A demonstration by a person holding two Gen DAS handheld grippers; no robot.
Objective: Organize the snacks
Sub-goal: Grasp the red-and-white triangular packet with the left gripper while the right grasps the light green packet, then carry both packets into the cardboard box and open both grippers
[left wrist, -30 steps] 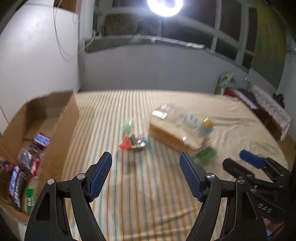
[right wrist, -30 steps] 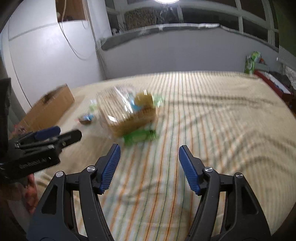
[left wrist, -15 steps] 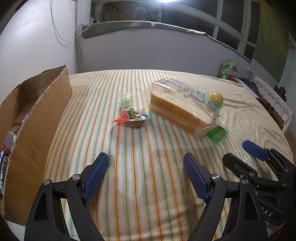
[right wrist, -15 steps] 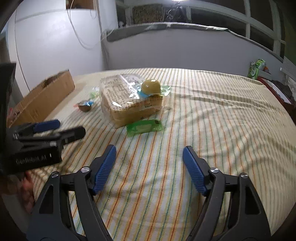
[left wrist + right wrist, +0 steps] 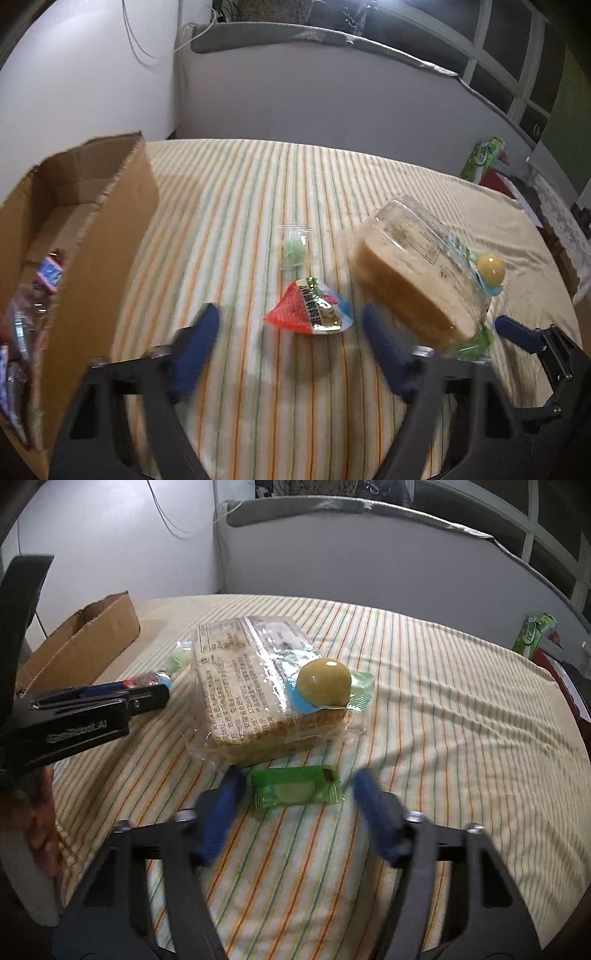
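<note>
In the left wrist view, a red and white triangular jelly cup (image 5: 308, 311) lies on the striped cloth between the blurred blue fingers of my left gripper (image 5: 291, 332). Its jaws are closing and do not touch the cup. In the right wrist view, a green wrapped snack (image 5: 295, 789) lies between the fingers of my right gripper (image 5: 299, 794). Those jaws are closing too, with the pads just off the packet's ends. A bagged bread loaf (image 5: 406, 273) (image 5: 255, 686) carries a yellow ball snack (image 5: 324, 681).
An open cardboard box (image 5: 110, 229) (image 5: 85, 642) stands at the left with wrapped bars (image 5: 48, 273) inside. A small green candy (image 5: 295, 247) lies behind the jelly cup. A green pack (image 5: 533, 633) stands at the far right edge.
Both grippers have moved forward and lower toward the snacks. Each pair of jaws has narrowed from wide, and the jelly cup and the green packet now lie between the fingers.
</note>
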